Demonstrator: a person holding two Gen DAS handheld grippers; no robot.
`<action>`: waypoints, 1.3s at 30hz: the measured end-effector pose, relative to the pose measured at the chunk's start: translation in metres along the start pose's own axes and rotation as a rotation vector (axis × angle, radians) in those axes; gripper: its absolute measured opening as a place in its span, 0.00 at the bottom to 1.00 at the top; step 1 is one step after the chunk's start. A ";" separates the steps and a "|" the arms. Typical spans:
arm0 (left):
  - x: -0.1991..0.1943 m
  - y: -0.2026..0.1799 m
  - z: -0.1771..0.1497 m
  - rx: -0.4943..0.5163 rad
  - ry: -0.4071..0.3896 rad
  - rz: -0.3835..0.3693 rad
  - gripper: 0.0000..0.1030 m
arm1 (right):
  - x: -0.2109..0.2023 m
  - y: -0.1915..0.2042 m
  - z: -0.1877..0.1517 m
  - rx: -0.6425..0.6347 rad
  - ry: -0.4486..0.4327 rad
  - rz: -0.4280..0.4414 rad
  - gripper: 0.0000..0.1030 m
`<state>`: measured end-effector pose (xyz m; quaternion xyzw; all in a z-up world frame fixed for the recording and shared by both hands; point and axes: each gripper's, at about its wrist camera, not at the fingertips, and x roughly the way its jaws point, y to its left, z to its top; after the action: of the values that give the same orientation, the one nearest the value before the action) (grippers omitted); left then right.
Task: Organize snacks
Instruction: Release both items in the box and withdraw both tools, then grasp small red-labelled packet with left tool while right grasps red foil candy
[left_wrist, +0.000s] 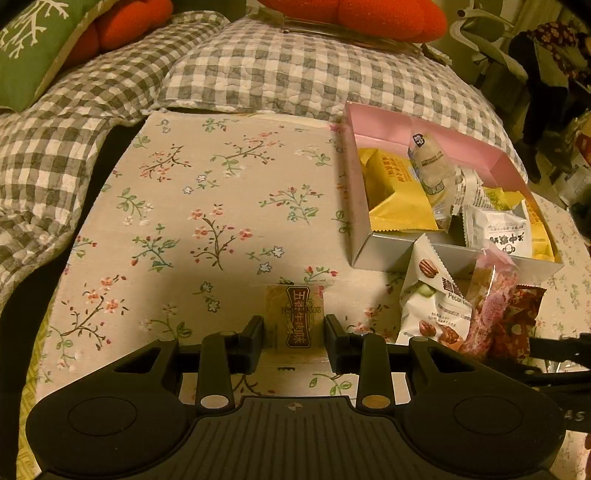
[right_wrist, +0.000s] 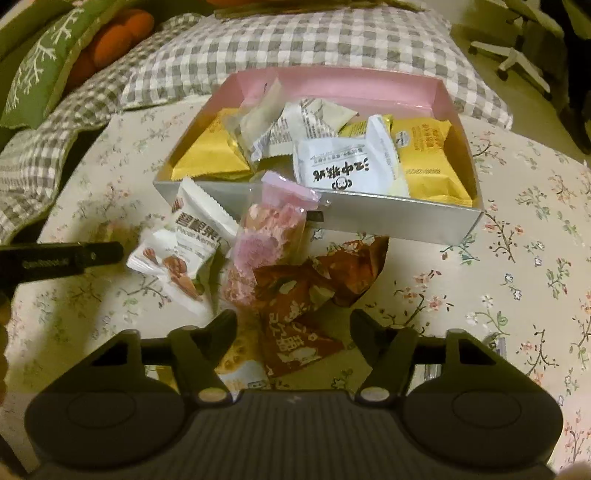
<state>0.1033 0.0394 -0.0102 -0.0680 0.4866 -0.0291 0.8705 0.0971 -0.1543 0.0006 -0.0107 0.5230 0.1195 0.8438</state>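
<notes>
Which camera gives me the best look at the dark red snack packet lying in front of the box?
The right wrist view: the dark red crinkled snack packet lies between the open right claw fingers, printing visible. The left wrist view shows only its end, behind the pink wrapped snack.

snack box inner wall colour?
Pink inside the snack box, silver-grey outside; the right wrist view shows it best.

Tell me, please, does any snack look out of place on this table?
Yes. Three packets, pecan, pink and dark red, lie heaped on the cloth outside the box, in front of it. The left gripper brackets a fourth, a beef snack.
</notes>
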 end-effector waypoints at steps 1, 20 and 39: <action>0.000 0.000 0.000 0.000 -0.001 0.000 0.31 | 0.000 0.001 -0.001 -0.003 0.002 0.000 0.53; -0.003 -0.001 0.002 -0.006 -0.008 -0.010 0.31 | -0.014 0.000 0.002 0.063 -0.036 0.071 0.28; -0.014 -0.003 0.012 -0.017 -0.084 -0.031 0.31 | -0.034 -0.017 0.014 0.129 -0.123 0.121 0.28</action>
<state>0.1061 0.0388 0.0077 -0.0841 0.4486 -0.0356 0.8891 0.0980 -0.1754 0.0353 0.0829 0.4765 0.1368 0.8645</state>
